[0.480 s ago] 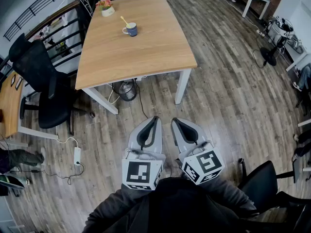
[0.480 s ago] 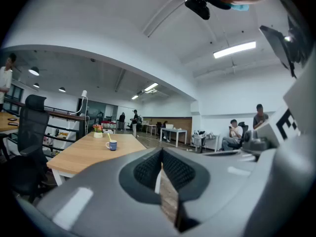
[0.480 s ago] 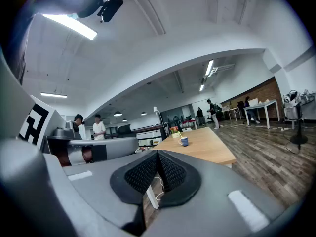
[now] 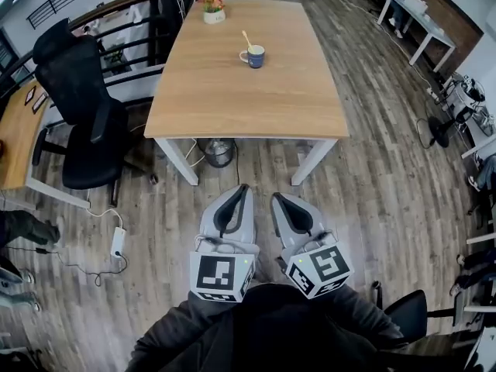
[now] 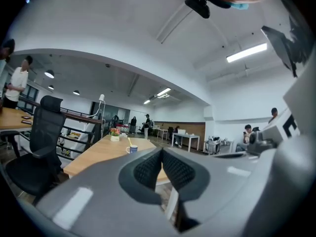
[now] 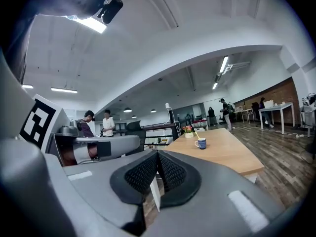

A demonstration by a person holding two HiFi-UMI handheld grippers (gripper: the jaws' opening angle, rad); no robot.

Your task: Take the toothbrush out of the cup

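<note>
I hold both grippers side by side at the near edge of my view, well apart from the table (image 4: 232, 99); the left gripper (image 4: 242, 189) has its jaws pressed together on nothing; the right gripper (image 4: 277, 197) is likewise closed and empty. The cup (image 4: 255, 56) stands upright on the far half of the table, about midway across, with the toothbrush (image 4: 246, 39) in it, its handle leaning left and away; a flower pot (image 4: 213, 12) sits at the far left corner; a black chair (image 4: 85, 107) stands left of the table.
</note>
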